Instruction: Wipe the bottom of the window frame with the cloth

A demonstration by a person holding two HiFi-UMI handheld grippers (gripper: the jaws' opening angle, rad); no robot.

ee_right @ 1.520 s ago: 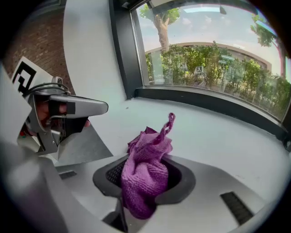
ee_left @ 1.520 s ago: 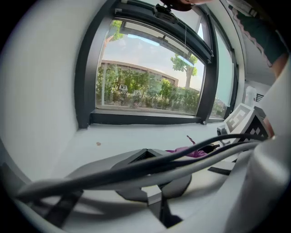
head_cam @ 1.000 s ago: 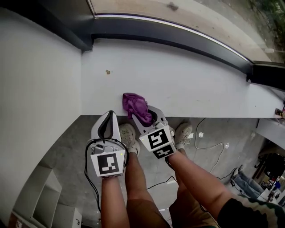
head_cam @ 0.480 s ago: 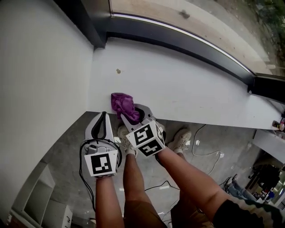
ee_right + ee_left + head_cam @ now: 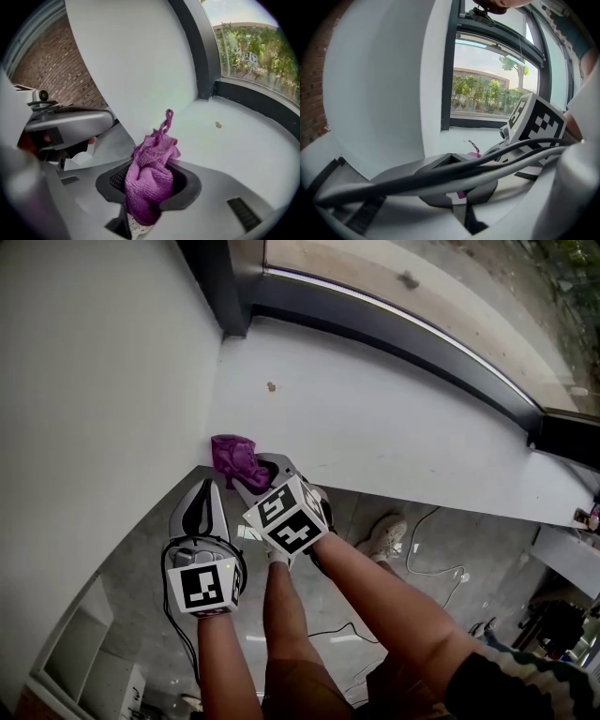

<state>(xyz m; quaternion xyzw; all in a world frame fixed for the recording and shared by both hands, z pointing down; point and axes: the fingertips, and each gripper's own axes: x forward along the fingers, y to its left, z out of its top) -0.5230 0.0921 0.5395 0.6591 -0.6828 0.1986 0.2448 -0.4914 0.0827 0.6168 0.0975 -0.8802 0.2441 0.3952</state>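
While the right gripper (image 5: 260,471) has its jaws clamped on the purple cloth (image 5: 234,455), the cloth bunches up out of the jaw tips and sits on the front edge of the white sill (image 5: 394,427), right next to the left wall (image 5: 103,381). That's well away from the dark window frame (image 5: 375,317) at the back. A second ago the cloth was to the right of the little brown speck (image 5: 271,386); now it's to the left of it, so it's slid toward the wall. The left gripper (image 5: 204,495) hangs just beside it below the sill edge, jaws pressed together with nothing in them. Its own view is crossed by cables (image 5: 440,176), so only a sliver of purple shows past them.
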